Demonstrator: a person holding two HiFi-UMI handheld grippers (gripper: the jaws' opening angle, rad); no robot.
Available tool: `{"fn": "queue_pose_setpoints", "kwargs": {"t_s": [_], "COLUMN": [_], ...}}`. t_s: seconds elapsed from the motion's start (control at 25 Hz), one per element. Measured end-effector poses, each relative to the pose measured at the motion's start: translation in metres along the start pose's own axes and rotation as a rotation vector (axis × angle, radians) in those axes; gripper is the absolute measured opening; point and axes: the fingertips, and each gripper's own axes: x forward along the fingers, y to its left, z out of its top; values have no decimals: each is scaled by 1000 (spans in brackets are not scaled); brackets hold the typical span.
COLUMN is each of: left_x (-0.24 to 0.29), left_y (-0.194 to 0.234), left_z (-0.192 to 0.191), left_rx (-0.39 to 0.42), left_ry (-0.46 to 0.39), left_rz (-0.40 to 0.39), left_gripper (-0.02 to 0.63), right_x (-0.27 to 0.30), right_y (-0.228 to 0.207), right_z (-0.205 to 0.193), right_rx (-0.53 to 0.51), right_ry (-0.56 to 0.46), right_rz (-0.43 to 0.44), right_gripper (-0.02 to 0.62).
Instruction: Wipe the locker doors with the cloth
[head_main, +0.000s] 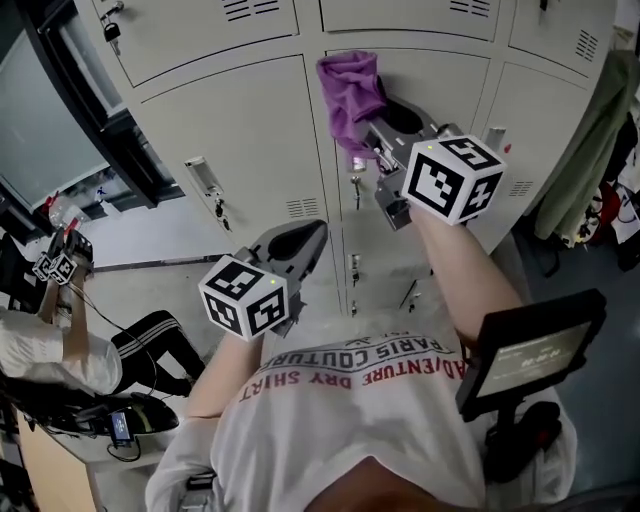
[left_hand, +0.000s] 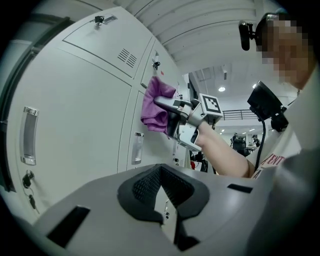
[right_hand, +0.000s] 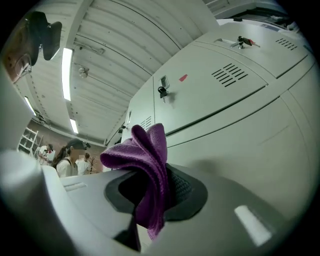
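A purple cloth (head_main: 350, 92) is pressed against a pale grey locker door (head_main: 420, 75) in the middle column, at the upper part of the head view. My right gripper (head_main: 385, 120) is shut on the cloth (right_hand: 145, 165), which bunches out between its jaws. The same cloth (left_hand: 157, 104) shows from the left gripper view, flat against the door. My left gripper (head_main: 300, 245) hangs lower, in front of the locker door (head_main: 240, 130) to the left; its jaws stand close together with nothing between them (left_hand: 162, 200).
Locker handles (head_main: 203, 175) with keys (head_main: 219, 210) stick out from the doors. A dark screen on a stand (head_main: 530, 350) is at my right. A seated person (head_main: 60, 350) is at the far left. A green garment (head_main: 585, 140) hangs at the right.
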Motion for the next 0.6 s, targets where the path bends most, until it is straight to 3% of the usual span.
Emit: {"fn": "queue_pose_setpoints", "kwargs": {"t_s": [0.32,0.6], "left_x": [1,-4], "left_y": [9,16], "left_z": [1,4], "left_rx": [-5,-14], "left_ry": [4,-15], "left_rz": [9,25], "left_gripper": [2,2], "right_x": [31,35], "right_y": [-35,-37], "right_z": [-16,-18], "right_rx": [-15,-47], "right_ry": [26,30], "right_rz": [-131,-175], "right_gripper": [72,74]}}
